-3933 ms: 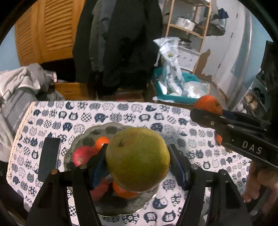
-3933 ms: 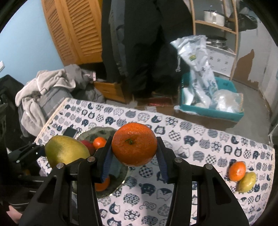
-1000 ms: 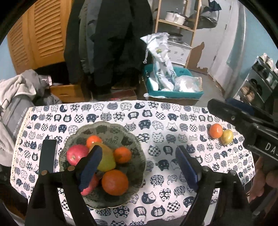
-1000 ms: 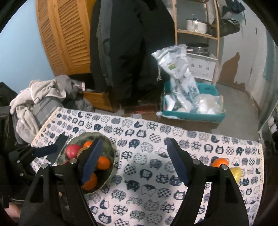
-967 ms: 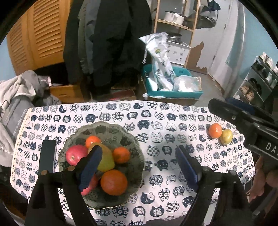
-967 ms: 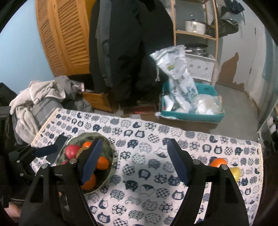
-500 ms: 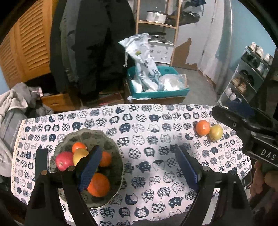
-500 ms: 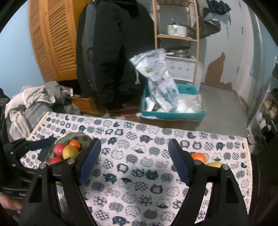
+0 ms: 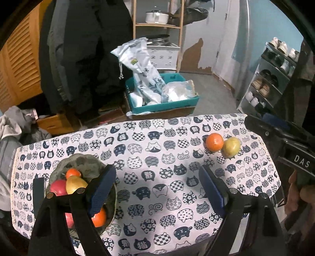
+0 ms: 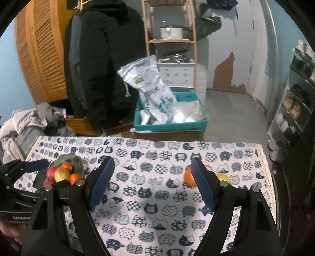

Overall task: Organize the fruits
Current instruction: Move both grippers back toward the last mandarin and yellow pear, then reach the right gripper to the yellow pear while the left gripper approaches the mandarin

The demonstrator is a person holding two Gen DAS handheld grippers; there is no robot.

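A grey-green bowl (image 9: 86,161) at the table's left holds several fruits: a red apple (image 9: 57,187), a yellow pear (image 9: 74,185) and oranges (image 9: 99,217). It also shows in the right wrist view (image 10: 75,160). An orange (image 9: 214,141) and a yellow-green fruit (image 9: 232,146) lie touching on the cat-print cloth at the far right; both show in the right wrist view, the orange (image 10: 188,177) partly behind a finger, the yellow fruit (image 10: 223,178) beside it. My left gripper (image 9: 156,191) is open and empty above the table's middle. My right gripper (image 10: 151,181) is open and empty, high over the table.
A black phone (image 9: 38,195) lies left of the bowl. Beyond the table's far edge stand a teal crate (image 9: 161,104) with plastic bags, hanging dark coats (image 9: 84,49), a wooden shelf with pots (image 9: 157,17), a clothes pile (image 10: 29,122) and a shoe rack (image 9: 271,78) at the right.
Both grippers let go of the pear and the orange, which now lie in the bowl. Both have since risen and swung right, bringing the two loose fruits nearer.
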